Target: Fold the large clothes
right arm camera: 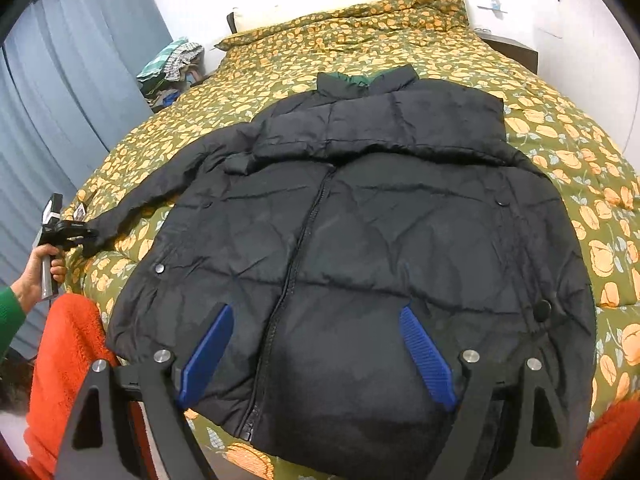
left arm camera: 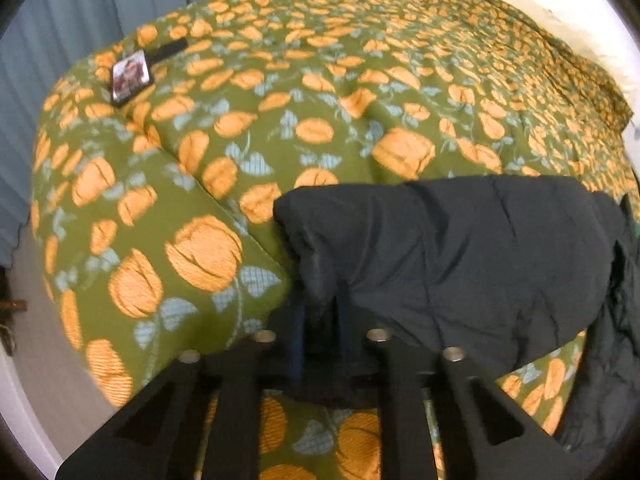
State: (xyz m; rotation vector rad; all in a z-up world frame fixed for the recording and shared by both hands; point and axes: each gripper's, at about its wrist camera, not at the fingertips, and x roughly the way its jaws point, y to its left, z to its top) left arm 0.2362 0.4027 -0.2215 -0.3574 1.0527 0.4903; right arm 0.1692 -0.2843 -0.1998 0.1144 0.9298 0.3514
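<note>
A black puffer jacket (right arm camera: 360, 220) lies front up and zipped on the bed, collar at the far end, one sleeve (right arm camera: 160, 188) stretched out to the left. My left gripper (right arm camera: 86, 236) is shut on the cuff of that sleeve (left arm camera: 400, 240); in the left wrist view its fingers (left arm camera: 320, 312) pinch the black fabric, lifted slightly off the quilt. My right gripper (right arm camera: 316, 344) is open, its blue pads (right arm camera: 208, 348) spread above the jacket's lower front near the hem.
The bed is covered by a green quilt with orange flowers (left arm camera: 280, 100). A small dark card-like object (left arm camera: 130, 76) lies on the quilt at far left. Blue curtains (right arm camera: 60, 100) hang on the left; a clothes pile (right arm camera: 172, 64) and a pillow (right arm camera: 320, 8) are at the far end.
</note>
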